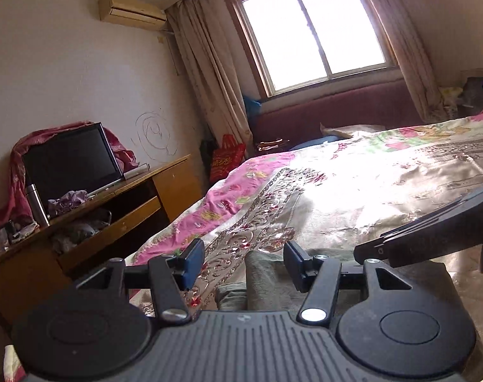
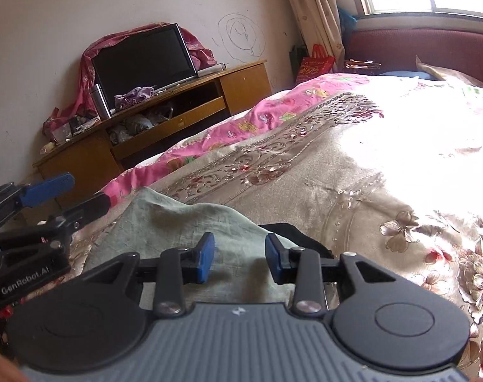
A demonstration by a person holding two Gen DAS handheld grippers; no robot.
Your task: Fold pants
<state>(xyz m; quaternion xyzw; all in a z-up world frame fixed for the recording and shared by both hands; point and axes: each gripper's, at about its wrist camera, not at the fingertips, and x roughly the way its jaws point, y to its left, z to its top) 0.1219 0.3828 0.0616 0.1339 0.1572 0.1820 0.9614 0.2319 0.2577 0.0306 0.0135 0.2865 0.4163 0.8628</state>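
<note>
The grey-green pants (image 2: pixel 178 222) lie folded on the bed's floral cover (image 2: pixel 353 165), near its front edge. My right gripper (image 2: pixel 240 261) hovers just over them, open, with no cloth pinched between its blue pads. A bit of dark fabric (image 2: pixel 292 232) shows at the pants' right edge. My left gripper (image 1: pixel 244 265) is also open, above the left end of the pants (image 1: pixel 263 286), with nothing between its fingers. The right wrist view shows the left gripper (image 2: pixel 73 195) at the far left, jaws apart. The right gripper's body (image 1: pixel 432 232) enters the left wrist view from the right.
A wooden desk (image 2: pixel 165 127) stands left of the bed with a dark TV (image 2: pixel 143 60), a steel flask (image 2: pixel 100 102) and loose clutter. A red bag (image 2: pixel 314 63) sits by the curtain (image 1: pixel 209 63). A dark red headboard (image 1: pixel 337 105) runs under the window (image 1: pixel 311 28).
</note>
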